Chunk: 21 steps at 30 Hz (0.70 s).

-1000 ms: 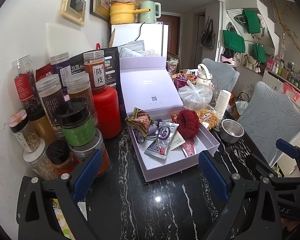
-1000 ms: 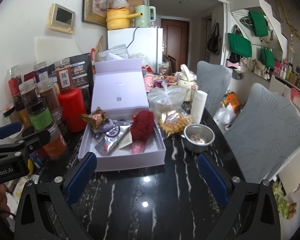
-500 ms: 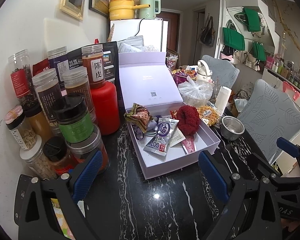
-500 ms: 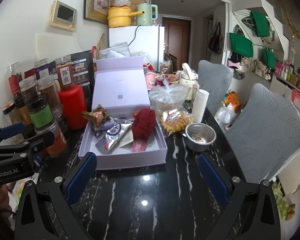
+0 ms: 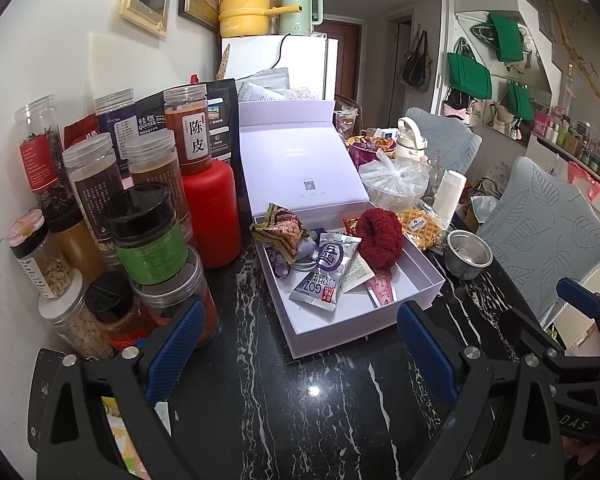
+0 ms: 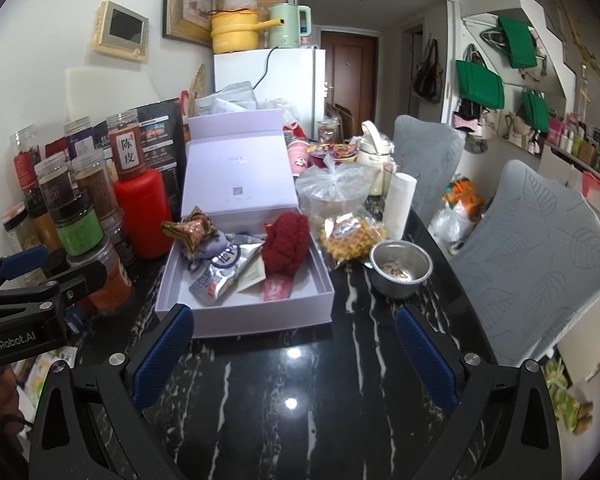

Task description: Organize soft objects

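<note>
Fluffy dark-red scrunchie (image 5: 380, 236) inside lilac box (image 5: 360, 320), among snack packets.

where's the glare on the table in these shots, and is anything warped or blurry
Left wrist view: one ceiling-light reflection on the black marble table, in front of the lavender box; fisheye bends the wall and jars at the edges. Right wrist view: two bright spots on the table between the open right gripper fingers; the far right edge is smeared and soft.
</note>
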Each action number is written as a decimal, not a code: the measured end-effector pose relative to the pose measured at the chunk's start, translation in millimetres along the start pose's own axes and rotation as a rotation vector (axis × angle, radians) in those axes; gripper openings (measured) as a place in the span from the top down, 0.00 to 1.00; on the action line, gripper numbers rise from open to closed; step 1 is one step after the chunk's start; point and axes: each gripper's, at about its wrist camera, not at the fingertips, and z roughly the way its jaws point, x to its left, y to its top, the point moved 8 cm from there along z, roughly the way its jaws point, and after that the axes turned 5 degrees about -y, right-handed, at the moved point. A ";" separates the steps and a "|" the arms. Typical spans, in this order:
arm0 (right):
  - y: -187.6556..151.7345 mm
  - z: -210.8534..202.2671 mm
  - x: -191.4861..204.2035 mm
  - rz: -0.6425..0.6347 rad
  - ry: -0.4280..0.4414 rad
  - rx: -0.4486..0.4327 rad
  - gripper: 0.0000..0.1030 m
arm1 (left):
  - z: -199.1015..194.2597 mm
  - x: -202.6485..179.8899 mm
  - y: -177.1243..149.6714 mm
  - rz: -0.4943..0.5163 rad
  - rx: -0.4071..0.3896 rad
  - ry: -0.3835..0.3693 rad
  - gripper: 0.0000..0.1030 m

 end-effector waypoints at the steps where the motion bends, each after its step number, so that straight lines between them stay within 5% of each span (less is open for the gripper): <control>1: -0.1 0.1 -0.1 0.001 0.001 -0.001 0.01 | 0.3 -0.5 -0.2 0.002 0.001 -0.001 0.05; 21: -0.2 0.9 -6.0 0.011 -0.011 0.011 0.01 | 2.1 -5.3 -0.9 0.023 0.008 -0.005 0.05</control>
